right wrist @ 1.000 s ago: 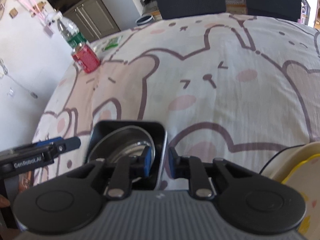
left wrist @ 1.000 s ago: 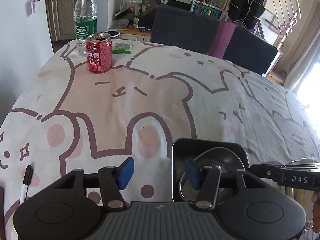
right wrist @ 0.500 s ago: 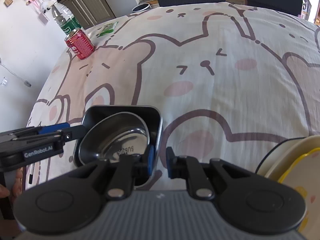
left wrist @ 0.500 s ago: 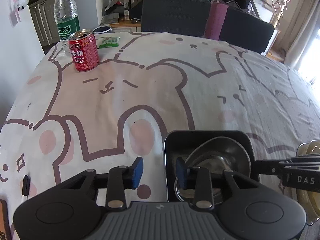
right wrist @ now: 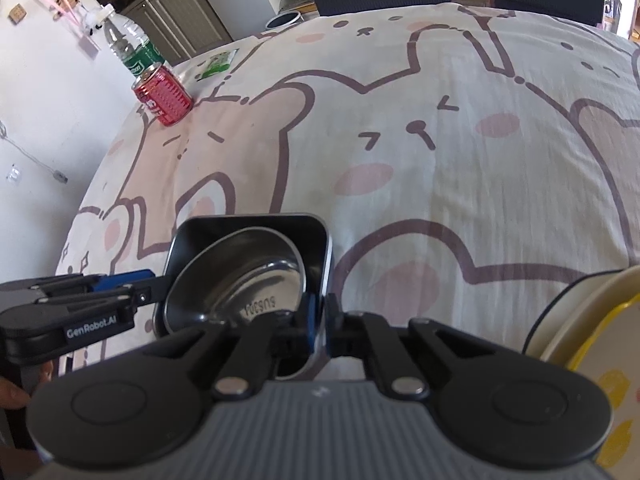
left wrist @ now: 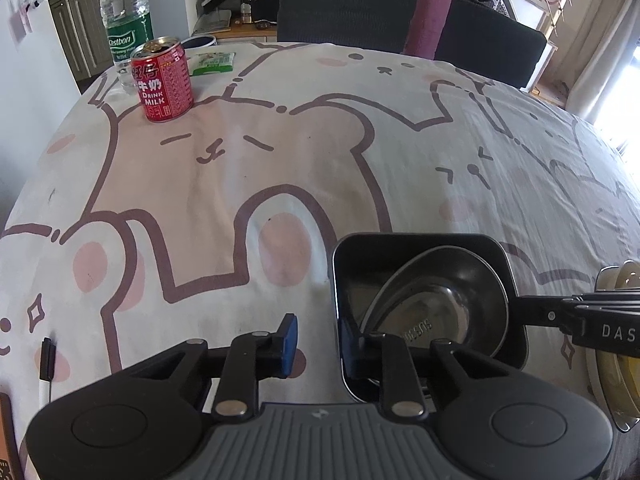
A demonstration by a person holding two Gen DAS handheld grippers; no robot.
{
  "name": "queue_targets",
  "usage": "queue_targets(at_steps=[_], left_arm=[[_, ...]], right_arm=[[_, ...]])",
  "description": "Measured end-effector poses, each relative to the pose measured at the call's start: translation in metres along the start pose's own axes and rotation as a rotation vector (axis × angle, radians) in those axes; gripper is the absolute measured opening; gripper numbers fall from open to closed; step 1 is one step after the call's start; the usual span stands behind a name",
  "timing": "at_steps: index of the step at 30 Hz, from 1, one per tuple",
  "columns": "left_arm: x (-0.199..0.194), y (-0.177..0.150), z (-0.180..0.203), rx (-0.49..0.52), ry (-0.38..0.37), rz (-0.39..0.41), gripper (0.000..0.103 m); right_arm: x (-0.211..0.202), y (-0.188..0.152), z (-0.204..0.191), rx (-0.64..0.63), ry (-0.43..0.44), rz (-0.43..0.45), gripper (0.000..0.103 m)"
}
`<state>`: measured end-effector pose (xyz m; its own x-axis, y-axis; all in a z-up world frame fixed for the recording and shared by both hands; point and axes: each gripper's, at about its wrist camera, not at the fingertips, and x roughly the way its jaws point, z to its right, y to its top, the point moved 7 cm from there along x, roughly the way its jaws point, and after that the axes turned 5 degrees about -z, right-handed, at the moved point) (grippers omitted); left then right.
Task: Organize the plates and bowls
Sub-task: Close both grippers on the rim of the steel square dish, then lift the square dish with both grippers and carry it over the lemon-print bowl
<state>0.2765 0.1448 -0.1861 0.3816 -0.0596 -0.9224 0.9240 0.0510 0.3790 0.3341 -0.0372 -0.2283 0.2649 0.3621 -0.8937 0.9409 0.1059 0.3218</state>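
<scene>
The square tray (right wrist: pixel 248 240), with a round steel bowl (right wrist: pixel 240 280) tilted inside, sits near on the tablecloth (right wrist: pixel 400 160). The right gripper (right wrist: pixel 319 320) is clamped on its right wall. The left gripper (left wrist: pixel 318 340), jaws just closing, straddles the left wall unpressed; next it must grip, then both lift evenly.

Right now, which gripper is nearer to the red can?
Left. The left gripper straddles the black tray's wall on the side facing the red can. The right gripper grips the tray's opposite wall, farther from it.

"DRINK MILK" on red can (left wrist: pixel 163 80)
</scene>
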Motion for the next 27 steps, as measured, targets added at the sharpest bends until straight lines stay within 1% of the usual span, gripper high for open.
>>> queue_targets(at_steps=[5, 6, 7, 10, 14, 18, 27], left_arm=[[0.004, -0.001, 0.002, 0.009, -0.002, -0.014, 0.020], [0.005, -0.001, 0.003, 0.009, -0.004, -0.014, 0.017], [0.005, 0.000, 0.004, 0.010, -0.008, -0.015, 0.014], [0.005, 0.002, 0.007, 0.012, -0.009, -0.013, 0.010], [0.007, 0.004, 0.006, 0.008, -0.017, -0.010, 0.009], [0.010, 0.005, 0.007, 0.006, -0.030, -0.016, 0.005], [0.012, 0.005, 0.006, -0.015, -0.060, -0.025, 0.004]], right_arm=[[-0.001, -0.003, -0.002, -0.009, -0.015, -0.015, 0.006], [-0.001, -0.003, -0.002, -0.009, -0.017, -0.012, 0.006], [0.000, -0.003, -0.001, -0.002, -0.012, -0.008, 0.006], [0.001, -0.003, 0.003, 0.026, 0.006, -0.005, 0.006], [0.002, -0.005, 0.004, 0.047, 0.014, 0.033, 0.006], [0.005, -0.008, 0.008, 0.116, 0.041, 0.058, 0.006], [0.007, -0.008, 0.009, 0.122, 0.042, 0.036, 0.006]])
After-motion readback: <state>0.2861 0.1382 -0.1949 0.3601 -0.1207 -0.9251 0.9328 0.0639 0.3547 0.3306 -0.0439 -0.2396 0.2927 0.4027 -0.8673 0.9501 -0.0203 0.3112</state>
